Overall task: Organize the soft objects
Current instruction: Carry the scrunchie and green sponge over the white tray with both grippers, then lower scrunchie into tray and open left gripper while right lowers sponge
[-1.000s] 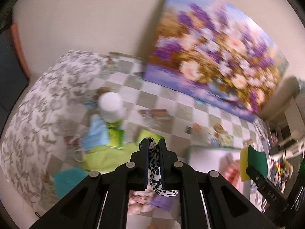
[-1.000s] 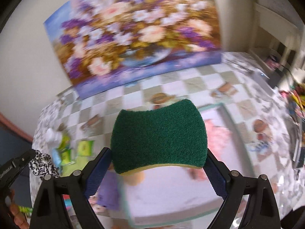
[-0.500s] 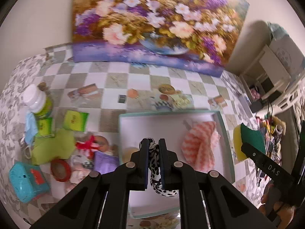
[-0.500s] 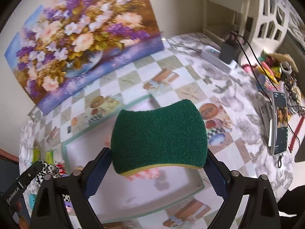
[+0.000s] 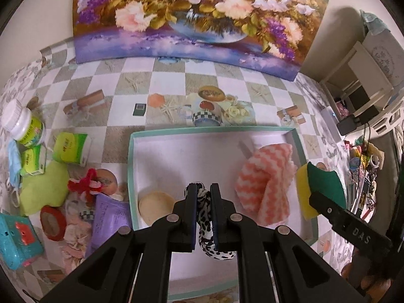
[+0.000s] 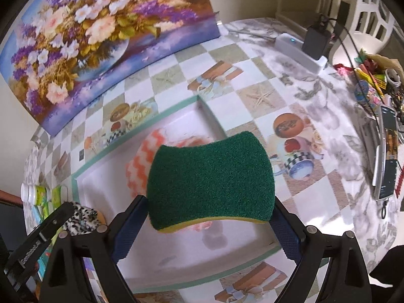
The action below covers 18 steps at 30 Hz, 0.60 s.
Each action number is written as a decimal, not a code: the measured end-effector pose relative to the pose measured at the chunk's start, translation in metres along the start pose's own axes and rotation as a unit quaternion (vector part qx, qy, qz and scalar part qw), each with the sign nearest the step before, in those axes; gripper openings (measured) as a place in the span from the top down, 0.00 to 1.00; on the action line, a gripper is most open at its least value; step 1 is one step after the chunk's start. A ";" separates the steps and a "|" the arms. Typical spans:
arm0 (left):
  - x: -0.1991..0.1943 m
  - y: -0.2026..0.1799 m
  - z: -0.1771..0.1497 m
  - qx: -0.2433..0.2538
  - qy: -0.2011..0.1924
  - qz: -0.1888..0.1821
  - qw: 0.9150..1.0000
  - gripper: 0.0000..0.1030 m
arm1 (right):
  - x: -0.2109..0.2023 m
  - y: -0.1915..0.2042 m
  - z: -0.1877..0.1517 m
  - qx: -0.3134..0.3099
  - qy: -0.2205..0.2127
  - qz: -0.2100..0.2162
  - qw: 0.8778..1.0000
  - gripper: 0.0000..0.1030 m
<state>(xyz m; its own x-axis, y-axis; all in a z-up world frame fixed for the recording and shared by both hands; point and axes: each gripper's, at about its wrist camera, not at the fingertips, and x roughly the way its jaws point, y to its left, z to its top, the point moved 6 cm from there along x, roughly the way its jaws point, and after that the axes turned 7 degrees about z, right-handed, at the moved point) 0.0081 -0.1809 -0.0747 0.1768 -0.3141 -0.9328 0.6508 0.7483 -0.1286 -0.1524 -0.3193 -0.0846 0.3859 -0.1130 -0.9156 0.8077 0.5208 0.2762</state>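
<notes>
My left gripper (image 5: 202,189) is shut on a black-and-white spotted scrunchie (image 5: 205,217) and holds it above the white tray (image 5: 131,176) with a teal rim. A pink-and-white zigzag cloth (image 5: 265,181) and a round beige puff (image 5: 154,207) lie in the tray. My right gripper (image 6: 209,202) is shut on a green-and-yellow sponge (image 6: 212,176), held above the tray's right part (image 6: 202,101); the sponge also shows in the left wrist view (image 5: 320,189). The scrunchie shows at the left in the right wrist view (image 6: 80,219).
Left of the tray lie a lime cloth (image 5: 43,189), red ribbon (image 5: 85,181), purple packet (image 5: 106,217), red tape roll (image 5: 51,222), green packets (image 5: 72,147), a white-capped bottle (image 5: 22,123) and a teal box (image 5: 15,242). A flower painting (image 5: 197,17) leans at the back. A phone (image 6: 386,151) and clutter lie right.
Both grippers have swung over the tray, from the left side of the table to its middle, and come lower. Each still holds its object.
</notes>
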 end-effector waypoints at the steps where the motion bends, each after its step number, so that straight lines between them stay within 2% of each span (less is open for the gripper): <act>1: 0.004 0.001 0.000 -0.003 0.003 -0.001 1.000 0.90 | 0.002 0.002 0.000 -0.003 0.002 0.002 1.000 0.08; 8: 0.028 0.009 -0.004 -0.019 0.024 0.010 0.999 0.89 | 0.012 0.017 -0.001 -0.015 0.010 0.021 1.000 0.06; 9: 0.029 0.010 -0.004 -0.020 0.026 0.015 0.999 0.84 | 0.013 0.020 -0.001 -0.017 0.008 0.029 0.999 0.04; 11: 0.030 0.013 -0.003 -0.026 0.028 0.023 0.999 0.60 | 0.014 0.022 -0.002 -0.016 0.006 0.038 0.999 0.00; 12: 0.029 0.015 -0.003 -0.029 0.027 0.026 0.999 0.38 | 0.015 0.023 -0.002 -0.015 0.006 0.041 0.999 0.00; 13: 0.027 0.017 -0.001 -0.035 0.023 0.030 0.999 0.27 | 0.016 0.023 -0.003 -0.014 0.006 0.042 0.999 0.00; 18: 0.021 0.027 0.003 -0.045 0.009 0.035 0.998 0.20 | 0.017 0.022 -0.003 -0.008 0.005 0.043 0.999 0.00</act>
<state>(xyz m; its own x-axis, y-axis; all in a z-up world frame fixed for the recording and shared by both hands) 0.0316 -0.1695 -0.0964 0.2053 -0.2495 -0.9464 0.5688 0.8173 -0.0921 -0.1299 -0.3071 -0.0953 0.4494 -0.0579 -0.8915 0.7645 0.5412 0.3502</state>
